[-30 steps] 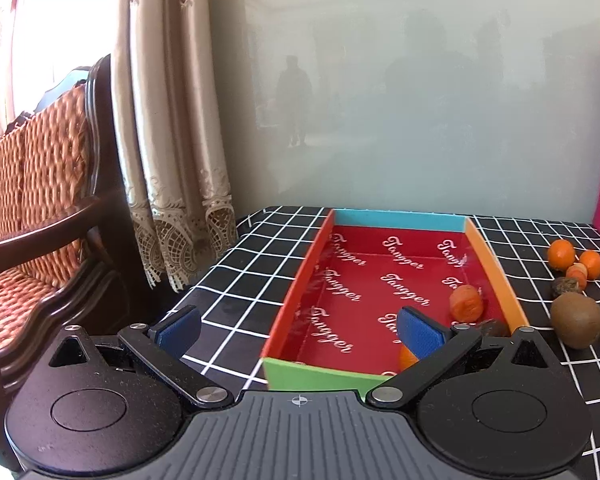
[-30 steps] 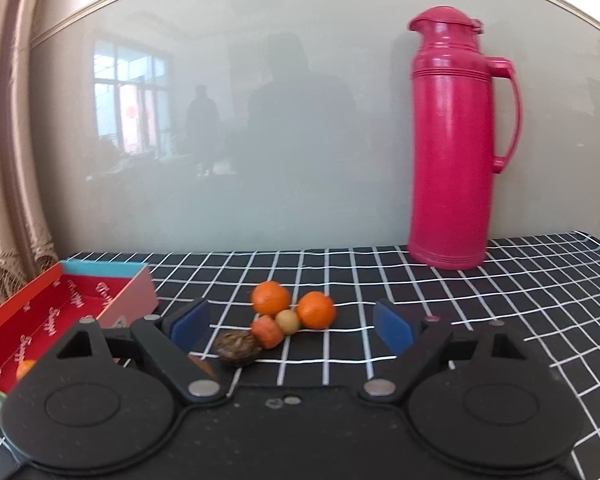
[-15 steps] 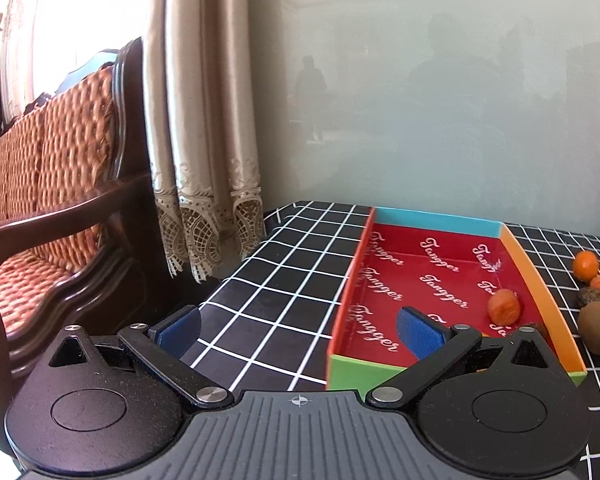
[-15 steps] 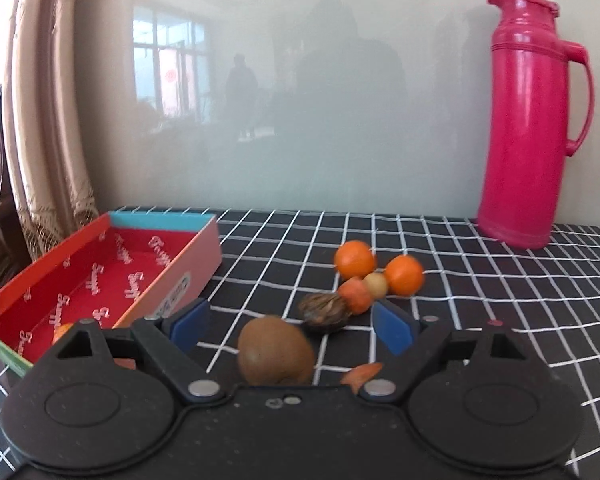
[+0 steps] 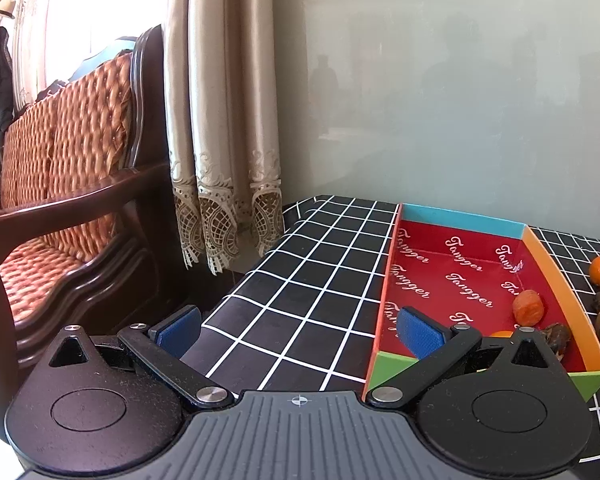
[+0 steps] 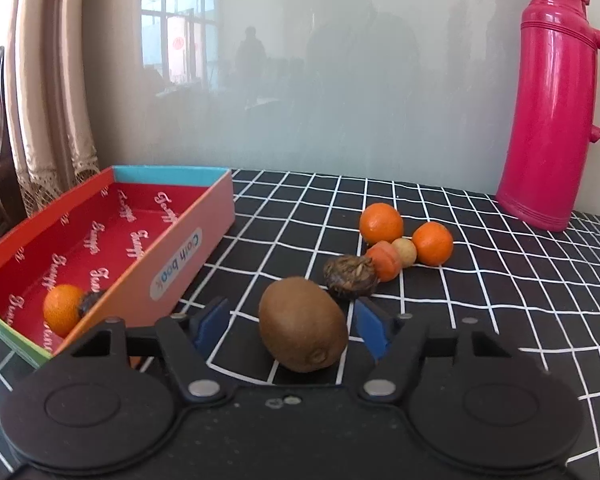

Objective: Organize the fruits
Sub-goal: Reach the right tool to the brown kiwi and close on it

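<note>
Two fruits, a small orange (image 6: pixel 62 309) and a dark wrinkled one (image 6: pixel 89 301), show in the red-lined cardboard tray (image 6: pixel 172 264) on the black checked tablecloth (image 6: pixel 480 304). Just beside it, the brown fuzzy kiwi (image 6: pixel 303 324) sits between the right gripper (image 6: pixel 290 326)'s closing jaws, pads not yet touching. Left gripper (image 5: pixel 298 326) hangs released, empty, at the tray's near corner.

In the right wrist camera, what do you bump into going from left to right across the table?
Red box → kiwi → left tangerine → right tangerine → pink flask.
</note>
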